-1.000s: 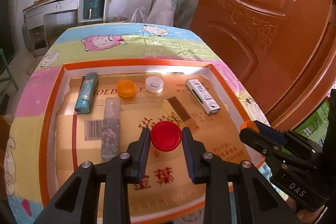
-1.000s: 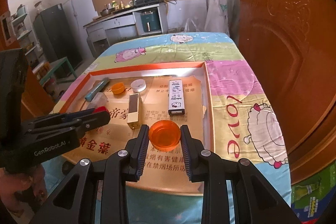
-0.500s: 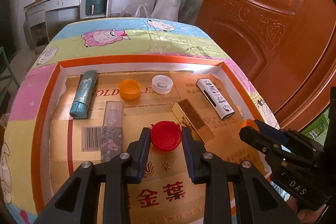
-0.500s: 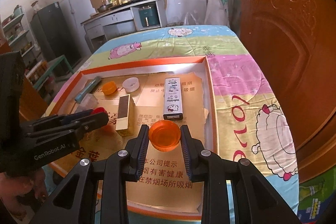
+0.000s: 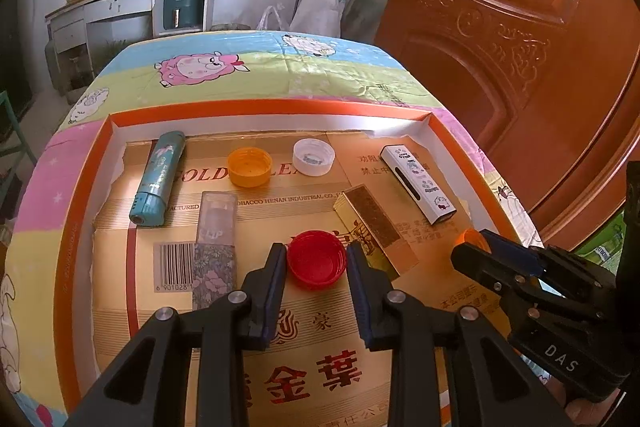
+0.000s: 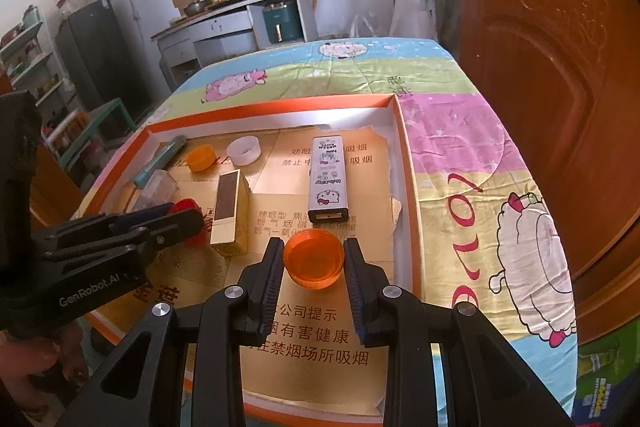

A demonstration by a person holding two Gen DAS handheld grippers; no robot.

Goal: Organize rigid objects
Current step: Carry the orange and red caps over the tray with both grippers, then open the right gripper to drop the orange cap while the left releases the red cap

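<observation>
Inside the shallow orange-rimmed tray, lined with flattened glossy gold carton printed with red characters and a barcode, the things lie from left to right as follows. A teal cylindrical tube with a cartoon print lies on its side near the left wall, and just beside it lies a rectangular case, its far half clear plastic and its near half covered in a floral pattern. Further back sit two upturned ribbed screw caps, a yellow-orange cap and a white cap, close together but apart. The left gripper has its blue ribbed pads pressed on both sides of a red cap, a round ridged plastic lid with its hollow facing up, held near the tray's middle. To its right a gold box with a dark speckled top panel lies slanted, and beyond it a white box with cartoon stickers lies nearer the right wall. At the tray's right side, the right gripper clamps a translucent orange cap, smooth, round and open upward, just in front of the white box's near end.
</observation>
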